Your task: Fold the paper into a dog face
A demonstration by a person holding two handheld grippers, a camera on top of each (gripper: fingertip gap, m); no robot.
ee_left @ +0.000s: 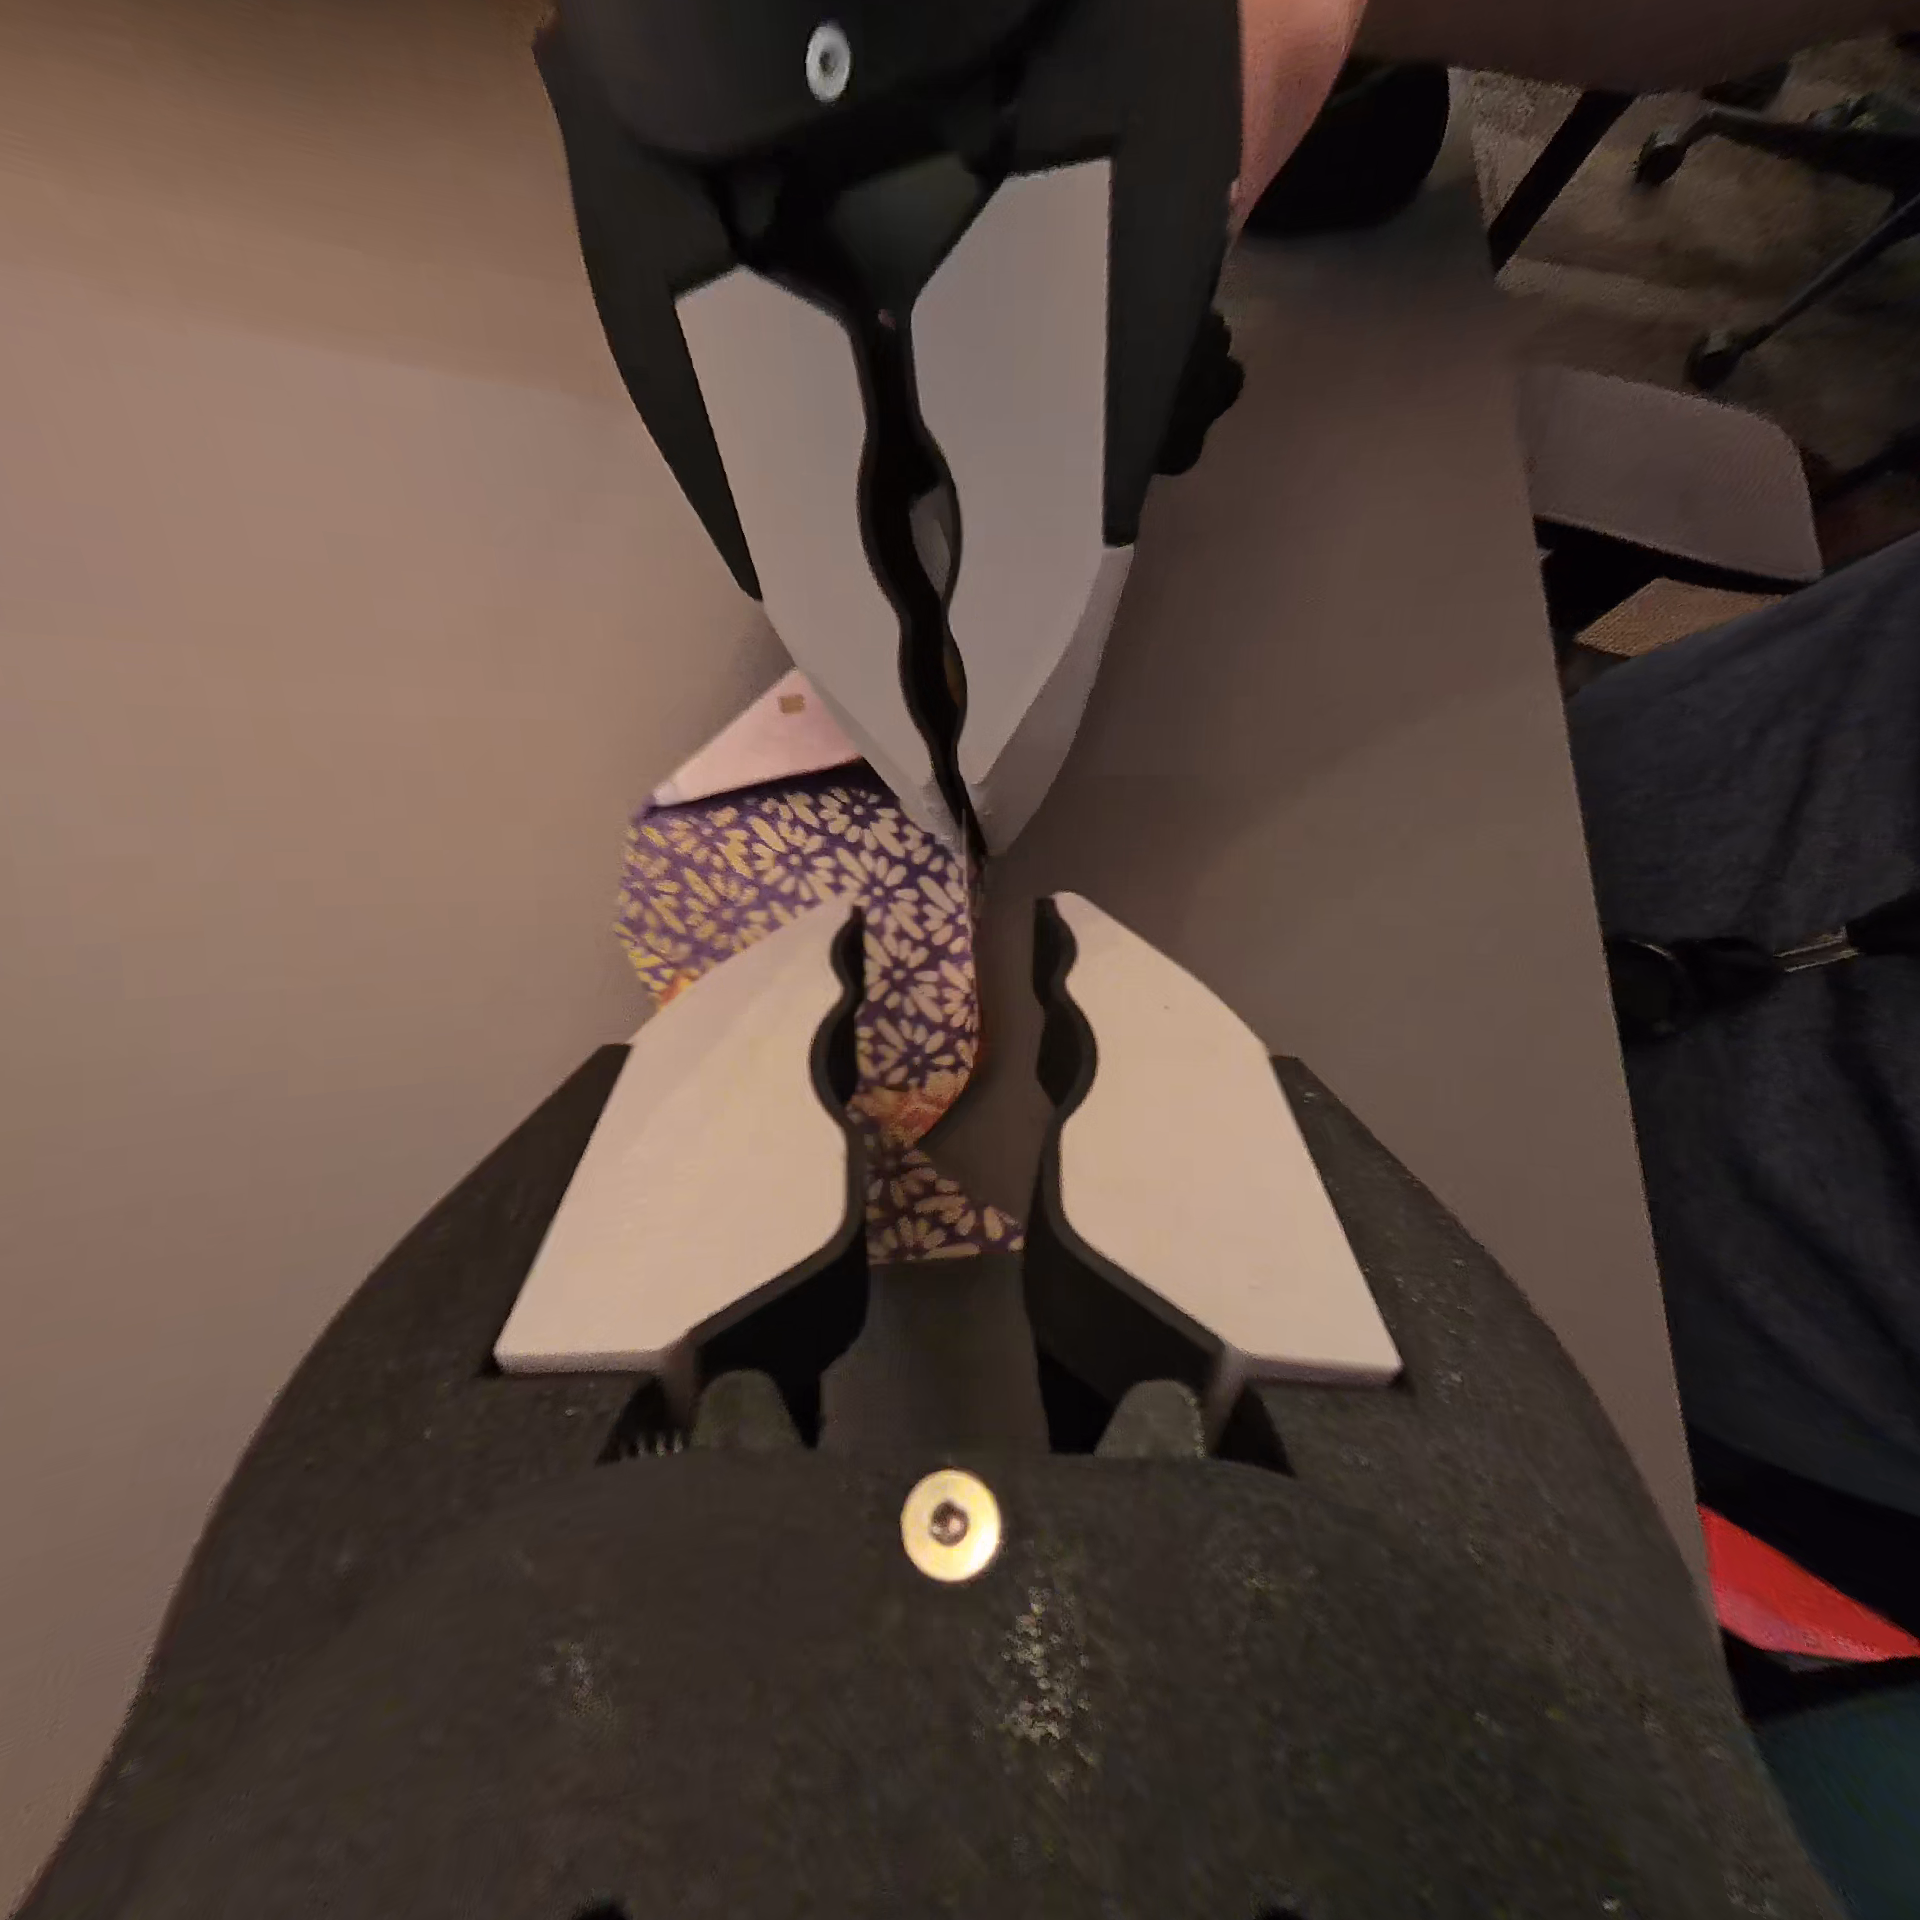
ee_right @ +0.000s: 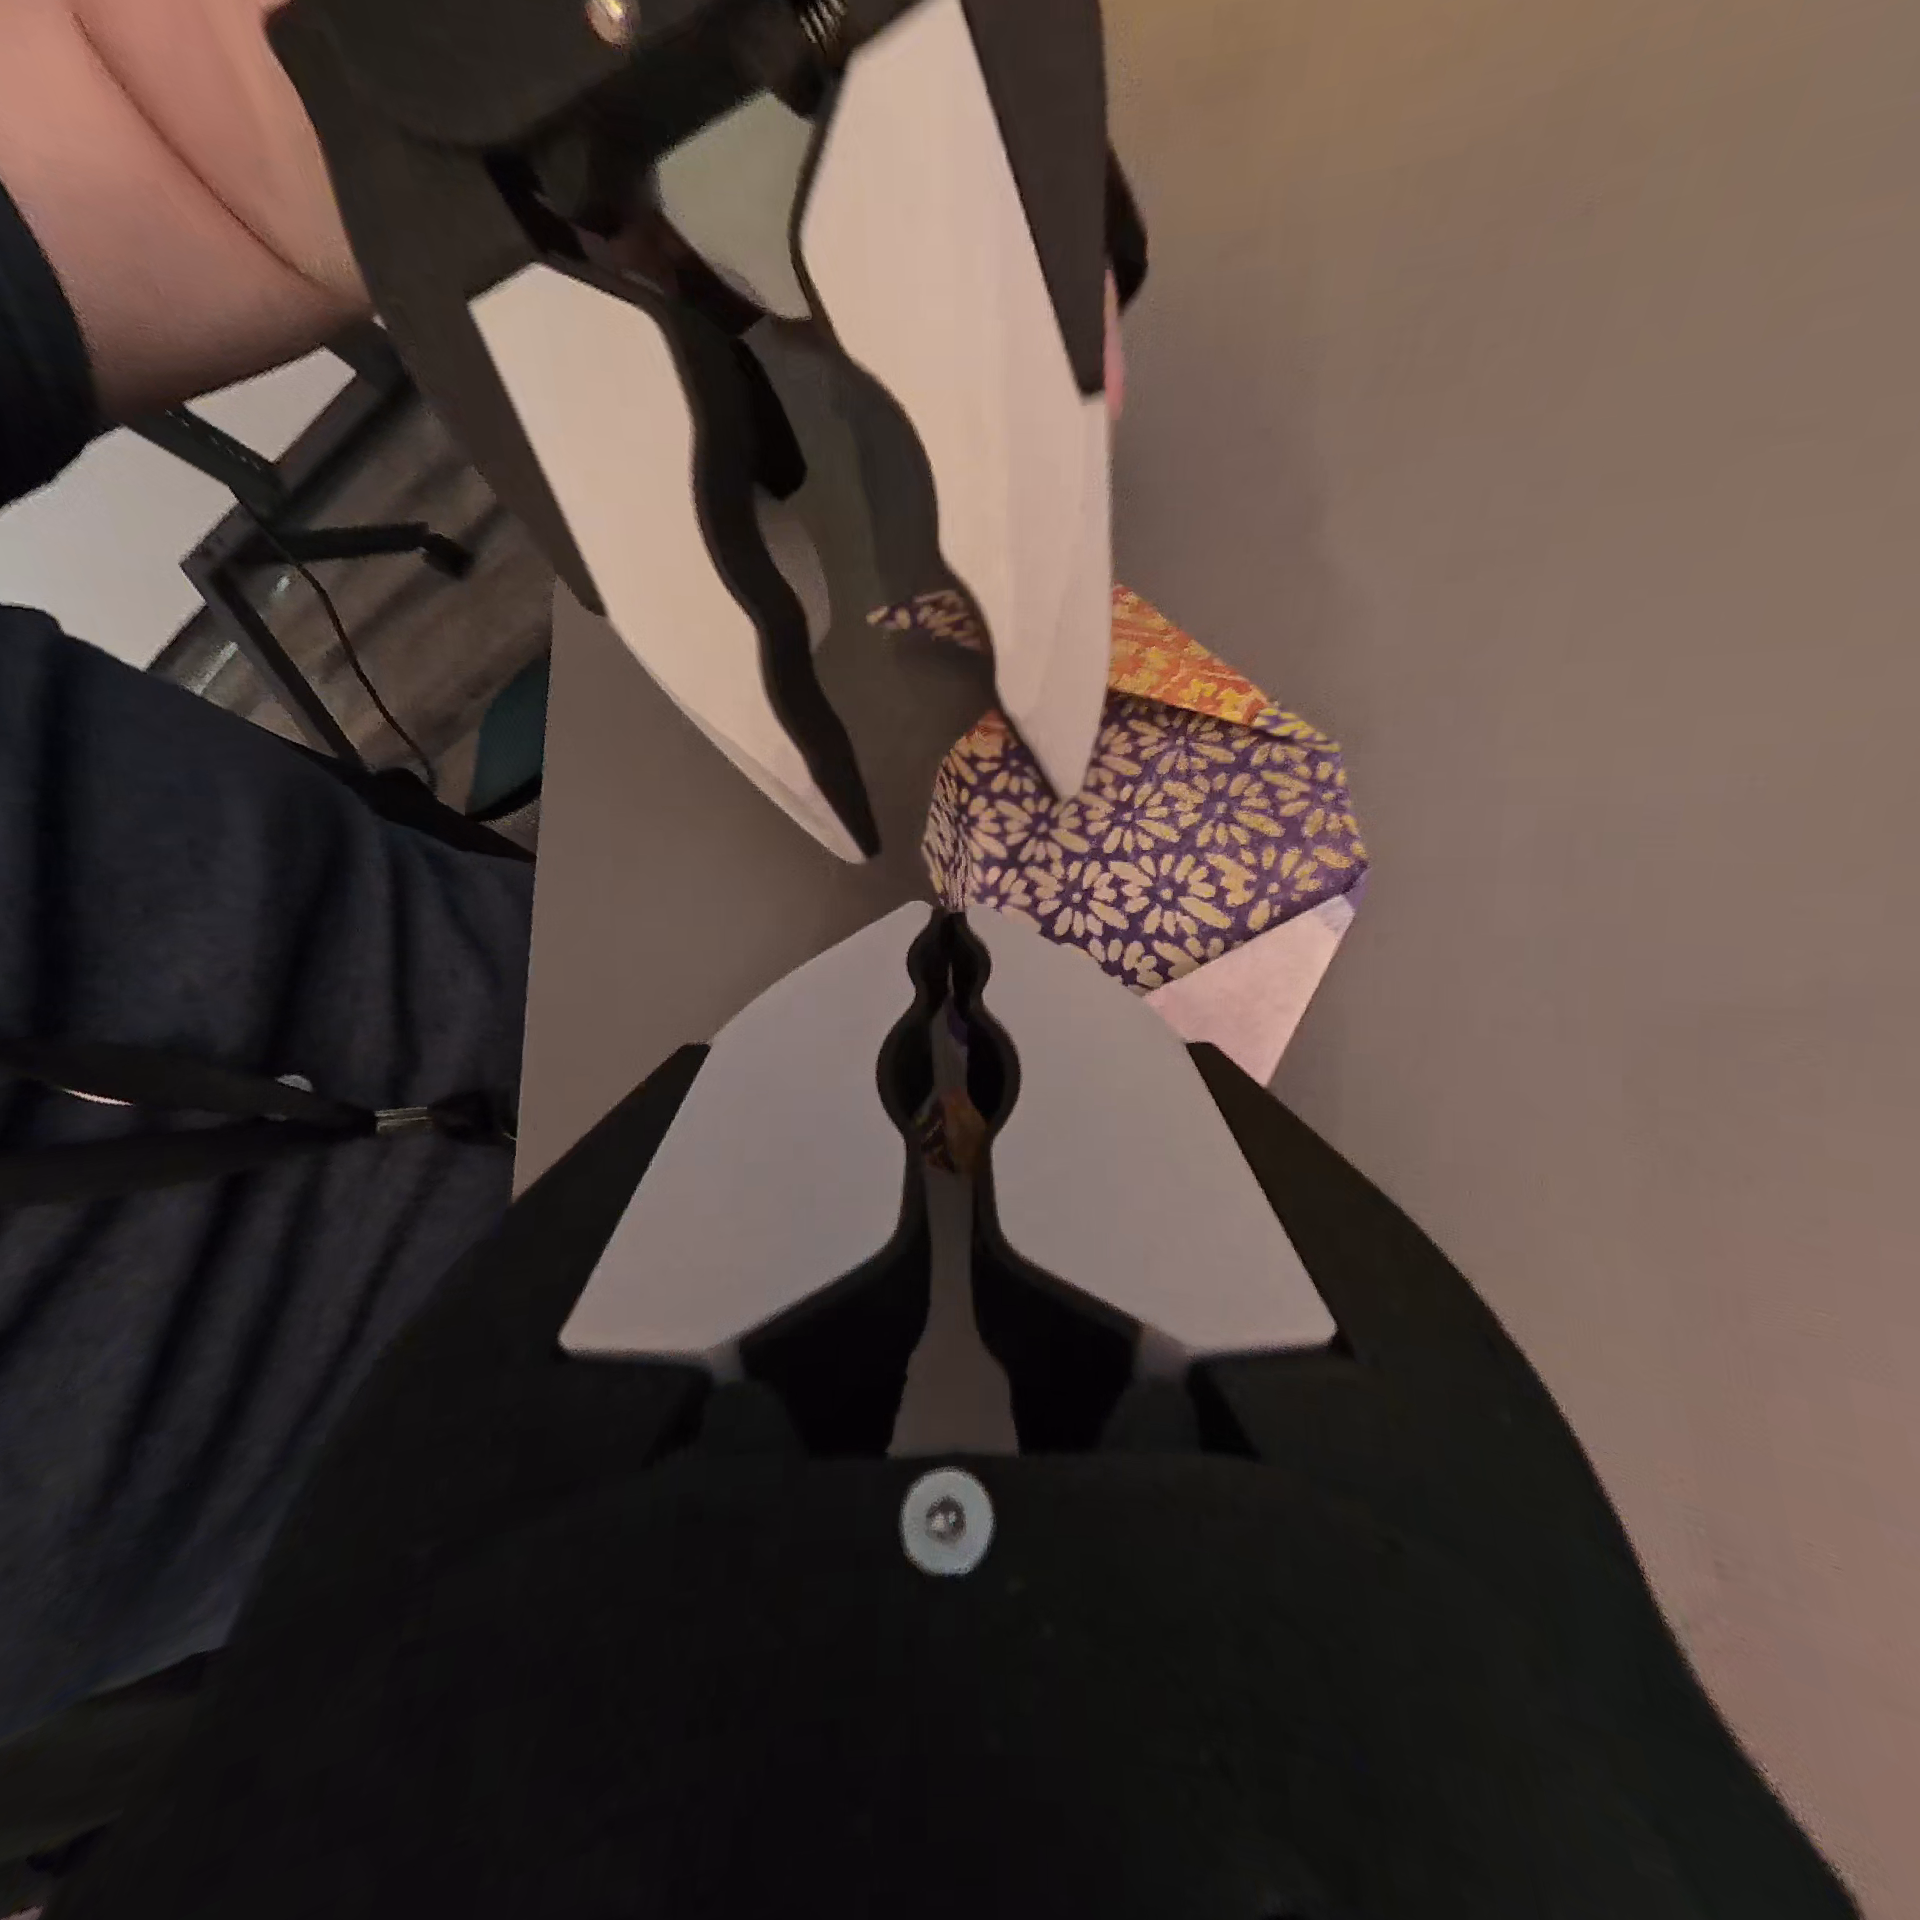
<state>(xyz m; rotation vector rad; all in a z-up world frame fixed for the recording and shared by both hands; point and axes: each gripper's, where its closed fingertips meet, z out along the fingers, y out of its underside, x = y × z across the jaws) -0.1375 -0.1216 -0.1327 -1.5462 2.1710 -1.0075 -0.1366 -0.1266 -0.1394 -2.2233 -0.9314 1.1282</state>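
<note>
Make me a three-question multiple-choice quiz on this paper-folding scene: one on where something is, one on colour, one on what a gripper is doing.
1. Where does the paper lie?
A on the table
B on the floor
C on a chair

2. What is the paper's main printed colour?
A green
B purple with pale flowers
C plain black

3. How is the right gripper?
A wide open
B out of view
C shut on the paper

Answers: 1 A, it rests on the grey table. 2 B, the pattern shows. 3 C, its tips pinch a paper edge, while the left gripper is open.

Right gripper (ee_right: 948, 925) closed, pinching edge of purple floral paper (ee_right: 1164, 842), partly folded on grey table (ee_right: 1558, 623). Left gripper (ee_right: 961, 810) opp., jaws apart, one fingertip (ee_right: 1055, 727) over paper.
</note>
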